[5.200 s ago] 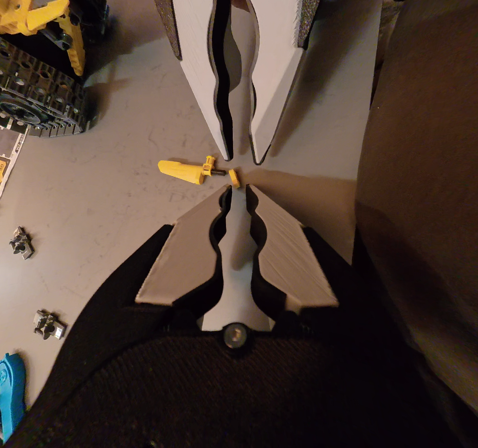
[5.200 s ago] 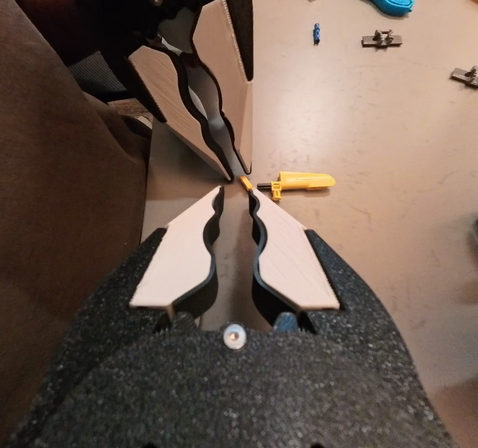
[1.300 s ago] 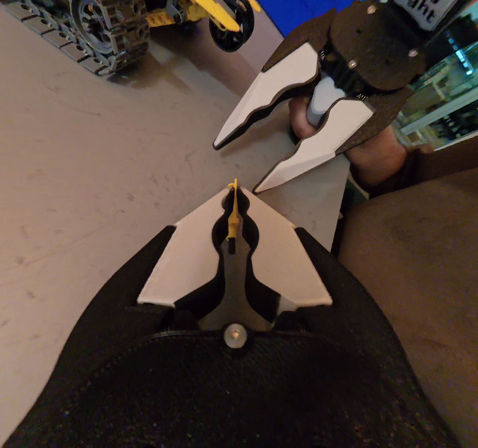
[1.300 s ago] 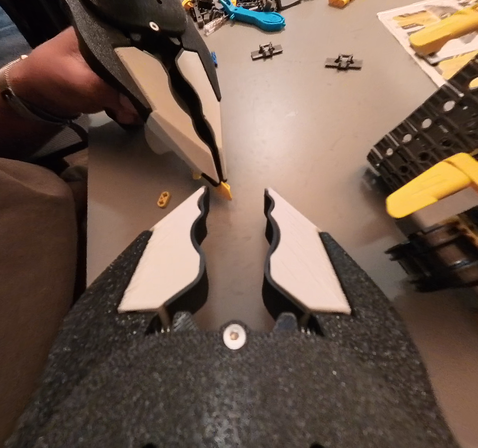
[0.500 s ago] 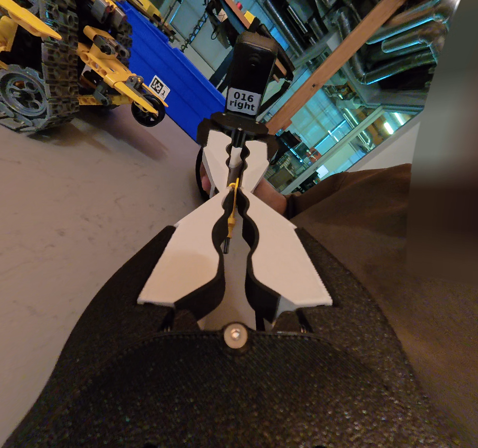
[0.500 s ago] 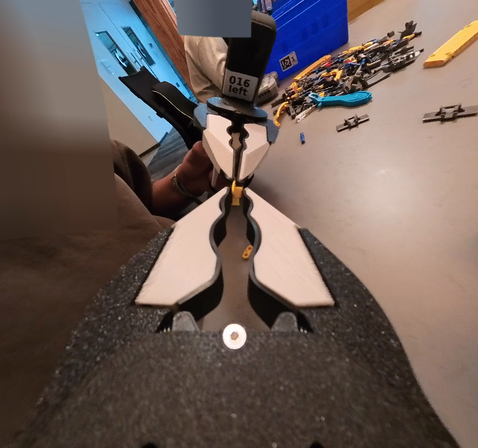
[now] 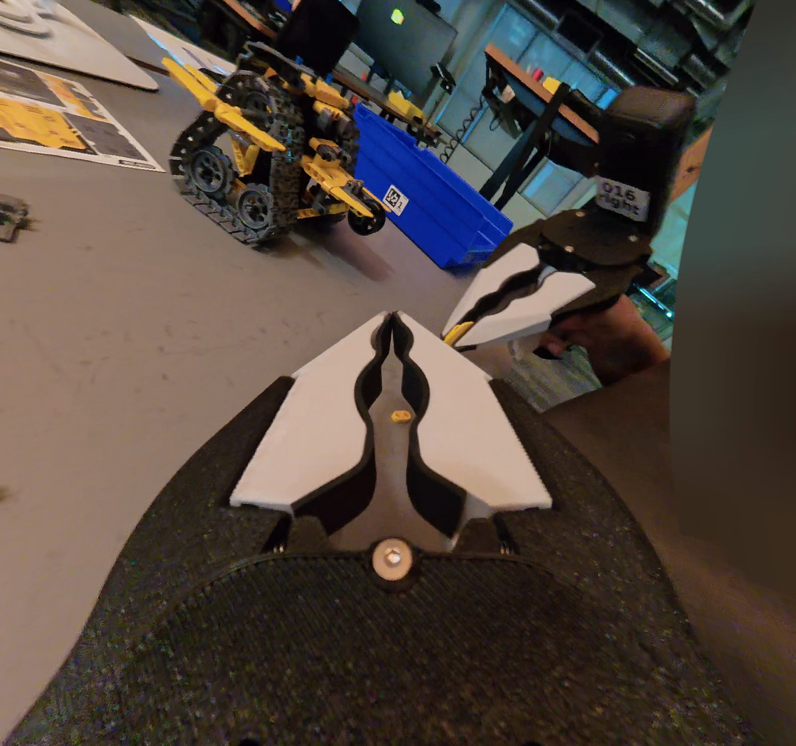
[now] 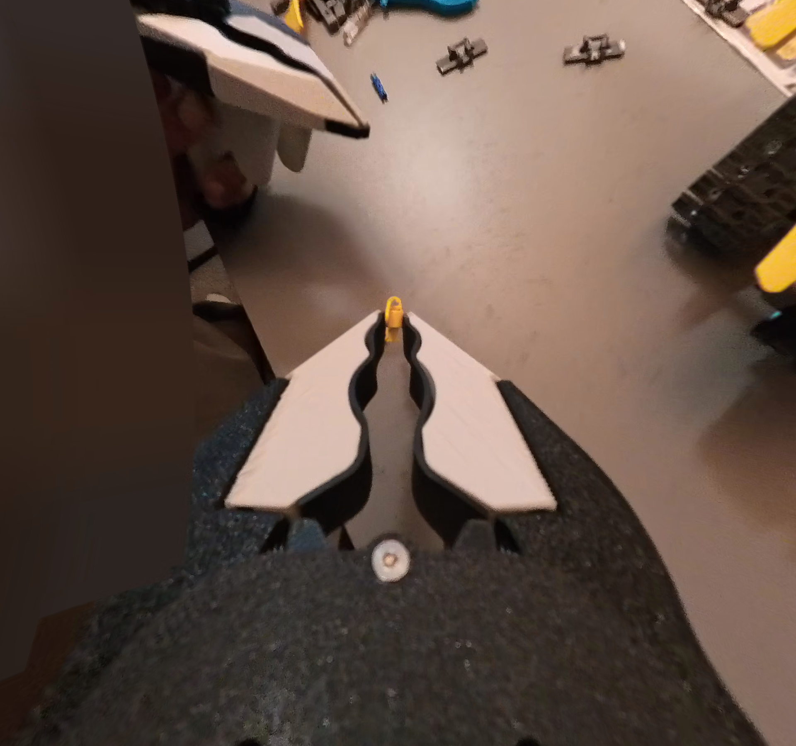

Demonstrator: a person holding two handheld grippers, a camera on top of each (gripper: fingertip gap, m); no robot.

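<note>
My right gripper (image 8: 393, 316) is pinching a yellow piece (image 8: 393, 319); my left gripper (image 7: 392, 316) is pressed together on nothing, above a small yellow link (image 7: 400, 416) on the table (image 7: 129, 337).

left claw (image 7: 392, 316): its two white fingers (image 7: 327, 415) meet at the tips, with nothing between them; it is raised above the tabletop and tilted.
right claw (image 8: 394, 314): the jaws are nearly closed, and the tips pinch a small yellow piece (image 8: 393, 320); it points forward and down.
hand (image 7: 603, 337): it grips the handle of the right claw from behind.
</note>
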